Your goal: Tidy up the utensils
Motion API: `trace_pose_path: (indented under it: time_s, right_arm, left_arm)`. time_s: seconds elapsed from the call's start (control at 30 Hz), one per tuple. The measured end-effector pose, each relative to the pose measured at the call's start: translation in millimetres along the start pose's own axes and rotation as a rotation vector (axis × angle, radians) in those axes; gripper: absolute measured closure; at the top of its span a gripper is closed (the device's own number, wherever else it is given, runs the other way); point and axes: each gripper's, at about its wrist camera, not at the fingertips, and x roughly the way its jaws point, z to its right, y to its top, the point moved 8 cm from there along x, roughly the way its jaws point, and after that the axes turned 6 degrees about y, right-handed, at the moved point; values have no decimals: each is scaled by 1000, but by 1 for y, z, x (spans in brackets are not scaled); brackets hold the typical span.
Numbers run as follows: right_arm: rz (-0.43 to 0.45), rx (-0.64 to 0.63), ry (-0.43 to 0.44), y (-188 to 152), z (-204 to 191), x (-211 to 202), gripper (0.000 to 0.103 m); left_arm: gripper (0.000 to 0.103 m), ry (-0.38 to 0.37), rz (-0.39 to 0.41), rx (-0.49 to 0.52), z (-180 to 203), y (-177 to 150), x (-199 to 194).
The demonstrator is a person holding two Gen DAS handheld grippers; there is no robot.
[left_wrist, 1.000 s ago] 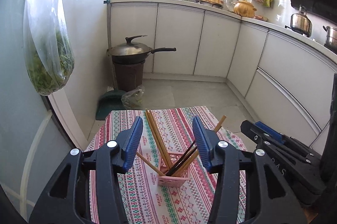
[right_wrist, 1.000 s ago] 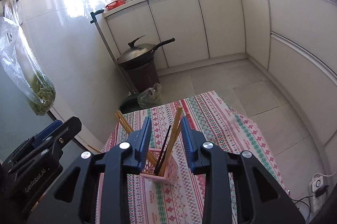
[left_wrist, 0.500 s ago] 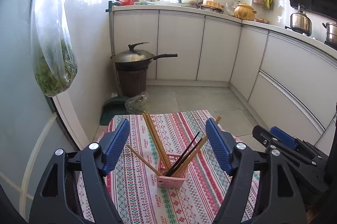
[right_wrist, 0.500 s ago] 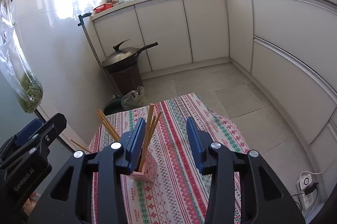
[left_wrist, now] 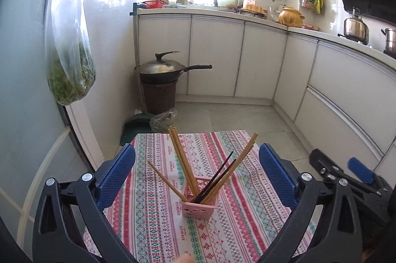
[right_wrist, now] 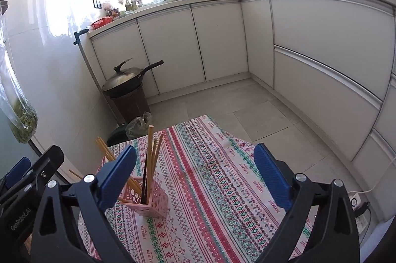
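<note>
Patterned tablecloth (left_wrist: 158, 213) is covering the table, white kitchen cabinets (left_wrist: 215, 55) behind — pink basket (left_wrist: 200, 206) on it is holding splayed chopsticks (left_wrist: 184, 164); left gripper (left_wrist: 197, 173) and right gripper (right_wrist: 195, 176) jaws have just been opening, now spread wide, gripping nothing.

Wooden and dark chopsticks (left_wrist: 188, 164) stand splayed in an upright pink basket (left_wrist: 200, 207) on the tablecloth (left_wrist: 160, 225).

Home kitchen, white cabinets (left_wrist: 217, 55), wok (left_wrist: 160, 68), kettle (left_wrist: 355, 26)
</note>
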Motion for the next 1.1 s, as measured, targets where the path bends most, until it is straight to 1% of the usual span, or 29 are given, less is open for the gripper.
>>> trace_pose_path:
  time_s: [0.13,0.2,0.27,0.33,0.4,0.5,0.67,0.83,1.1]
  right_arm:
    - [24,-16,-59,0,10,-6,7]
    - [13,-20,-99,-2,16,-8,7]
    - [25,-19,-140,-1,23,-12,7]
    - [50,-30,-176,2,27,-16,7]
    - [60,-36,-202,4,30,-20,7]
    - [52,-36,-216,5,33,-22,7]
    - [50,-33,-213,5,32,-25,7]
    - [45,-38,-222,4,32,-25,7]
    - [39,-41,-220,2,33,-24,7]
  left_arm:
    - [7,29,30,8,0,1,-5]
    - [7,46,55,8,-1,3,-9]
    - [7,67,84,17,1,5,-14]
    - [7,89,72,41,3,4,-14]
    - [7,88,57,63,8,2,-12]
    - [7,83,47,63,11,-1,-10]
    - [7,74,21,43,10,-2,-6]
    - [7,78,2,28,8,-4,-2]
    - [7,104,-6,26,6,-5,0]
